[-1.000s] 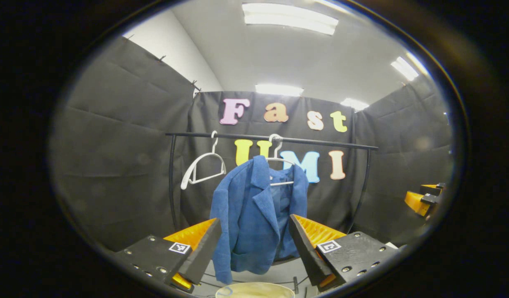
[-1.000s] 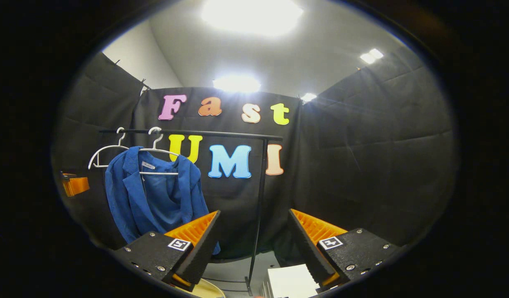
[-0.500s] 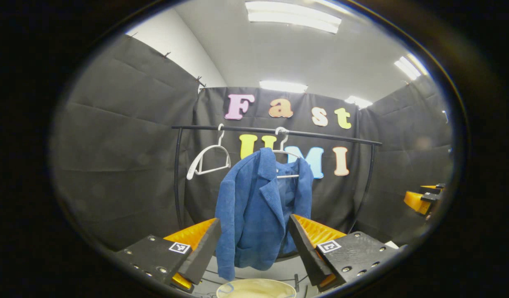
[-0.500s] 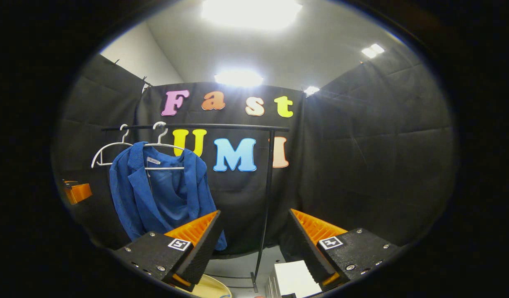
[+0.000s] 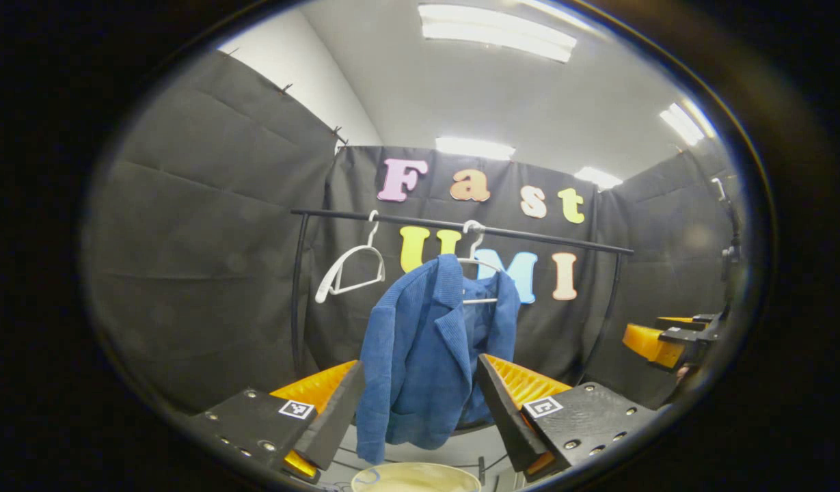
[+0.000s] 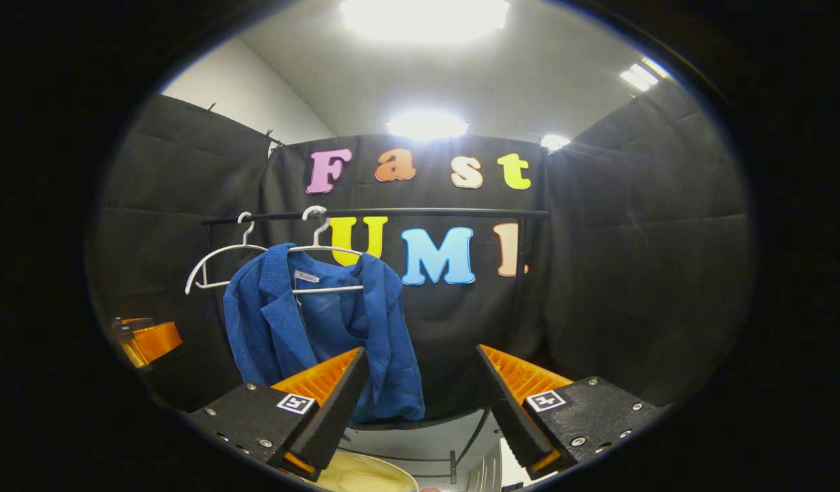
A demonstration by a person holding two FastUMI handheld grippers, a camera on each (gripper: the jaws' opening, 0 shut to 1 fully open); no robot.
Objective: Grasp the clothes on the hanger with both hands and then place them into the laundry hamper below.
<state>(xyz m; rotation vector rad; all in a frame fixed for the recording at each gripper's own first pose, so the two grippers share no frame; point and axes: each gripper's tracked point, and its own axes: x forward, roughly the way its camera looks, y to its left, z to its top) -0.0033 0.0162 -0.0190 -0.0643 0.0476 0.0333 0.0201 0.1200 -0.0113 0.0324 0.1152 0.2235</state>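
Hanging jacket [image 5: 430,355]: blue ribbed corduroy, draped on thin white hanger [image 5: 480,263].
Left gripper [image 5: 420,410]: wedge fingers spread apart.
Right gripper [image 6: 423,410]: fingers apart, holding nothing.
Hamper [image 5: 416,478]: pale round rim.

One blue jacket [image 5: 430,355] on one white hanger [image 5: 480,263]. Second white hanger [image 5: 348,270], bare: two hangers total. One black rail [image 5: 461,225]. One cream hamper [image 5: 416,478], rim at bottom edge. Two grippers: left gripper [image 5: 420,410], right gripper [image 6: 420,410]. Four ceiling lights, left gripper view.
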